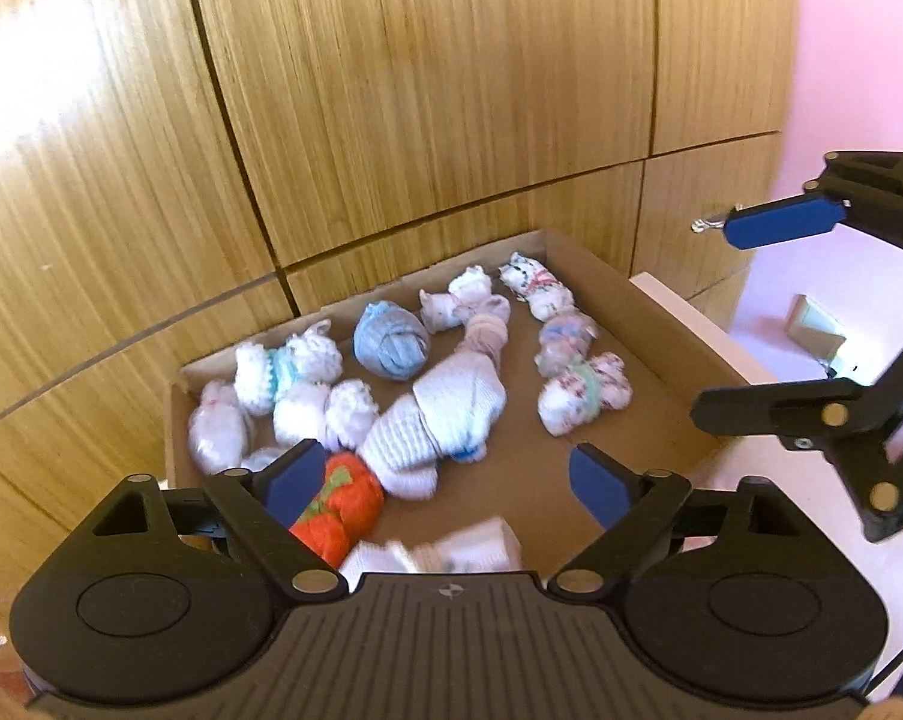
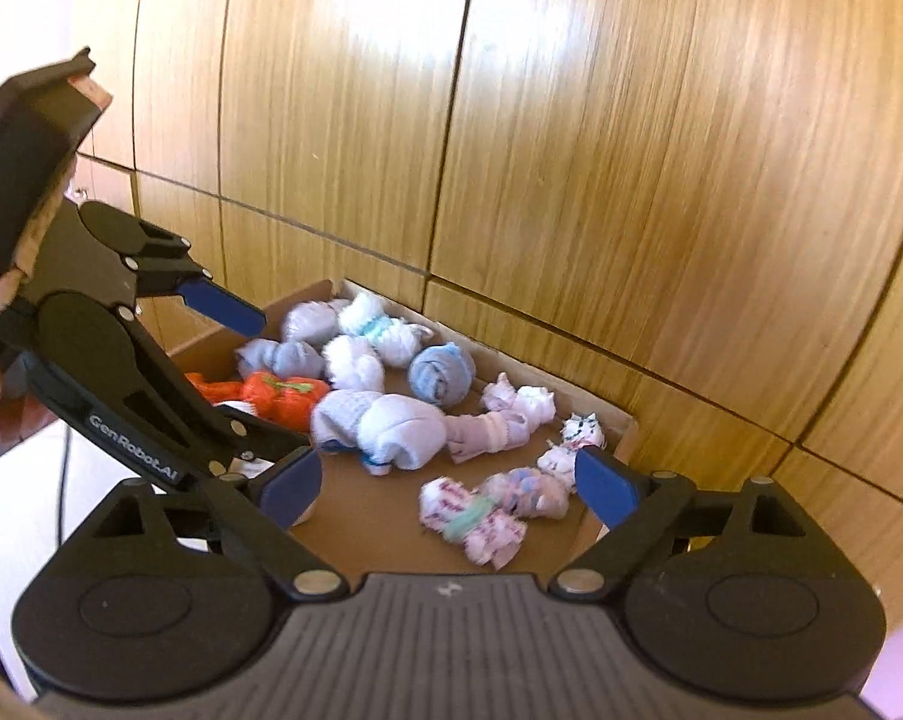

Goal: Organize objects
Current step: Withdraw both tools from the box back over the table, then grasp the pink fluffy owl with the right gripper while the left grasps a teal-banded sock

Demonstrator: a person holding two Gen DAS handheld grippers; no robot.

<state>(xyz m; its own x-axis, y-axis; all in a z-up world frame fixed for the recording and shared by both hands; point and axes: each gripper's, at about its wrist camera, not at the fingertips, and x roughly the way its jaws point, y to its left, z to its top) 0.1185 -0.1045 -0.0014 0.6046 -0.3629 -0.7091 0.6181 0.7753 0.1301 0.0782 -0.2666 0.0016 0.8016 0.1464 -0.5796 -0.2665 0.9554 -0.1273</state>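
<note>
Jaws: left gripper and right gripper both standing apart, gripping nothing.
Stock: rolled socks lying mid-frame in cardboard box.
Handling: likely soft, light; pinching across the middle.

A shallow cardboard box holds many rolled sock bundles: mostly white, one blue ball near the rear wall, one orange bundle at the front, all lying loose.

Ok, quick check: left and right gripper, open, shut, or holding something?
Left gripper: jaws open, holding nothing, above the cardboard box of rolled socks.
Right gripper: jaws open, holding nothing.
</note>
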